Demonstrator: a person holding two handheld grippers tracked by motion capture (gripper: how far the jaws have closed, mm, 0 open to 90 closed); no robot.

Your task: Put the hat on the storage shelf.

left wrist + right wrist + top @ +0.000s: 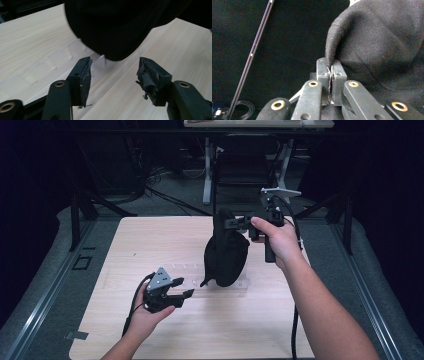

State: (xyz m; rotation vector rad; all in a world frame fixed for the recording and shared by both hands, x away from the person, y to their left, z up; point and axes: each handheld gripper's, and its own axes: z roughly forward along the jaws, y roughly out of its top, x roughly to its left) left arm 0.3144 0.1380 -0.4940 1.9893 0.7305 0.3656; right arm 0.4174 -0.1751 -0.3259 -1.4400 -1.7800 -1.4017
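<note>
Right gripper view: we see the right gripper pinching the black fabric cap by a thin edge; it may slip free. Left gripper jaws stand wide below it.

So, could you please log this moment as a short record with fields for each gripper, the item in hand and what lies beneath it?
item in hand: black fabric cap, hanging above the table
right gripper: jaws shut on the cap's edge, holding it up
left gripper: jaws open, nothing between them, pointing at the cap's lower part
beneath the cap: clear plastic tray with small dividers, lying flat on the table
contact between cap and tray: cannot tell
surface: light wooden tabletop
</note>
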